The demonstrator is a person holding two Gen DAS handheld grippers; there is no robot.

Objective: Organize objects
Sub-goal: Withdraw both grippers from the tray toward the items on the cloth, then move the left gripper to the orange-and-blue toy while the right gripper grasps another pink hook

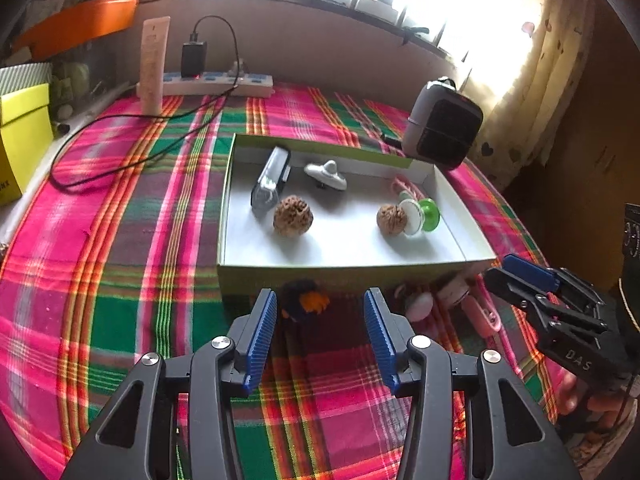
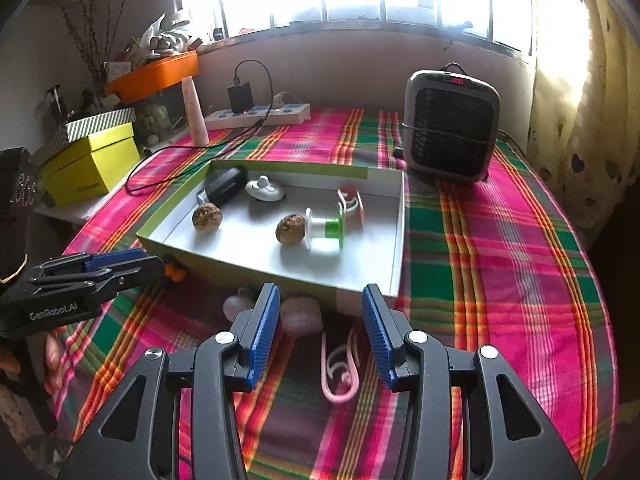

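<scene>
The left gripper (image 1: 320, 304) hovers with its jaws partly apart and empty, over a dark fuzzy toy with an orange patch (image 1: 305, 301) that lies on the plaid surface (image 1: 120, 240) just before the near wall of the shallow box (image 1: 340, 276). The right gripper (image 2: 320, 304) is also half open and holds nothing; a pink clip (image 2: 340, 376) lies between its fingers on the cloth. In the box rest two walnuts (image 1: 293, 216), a green spool (image 2: 326, 229) and a white knob (image 2: 265, 189).

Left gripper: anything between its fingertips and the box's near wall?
Yes. In the left wrist view, a dark pom-pom with an orange patch lies between the open left gripper and the box.
</scene>
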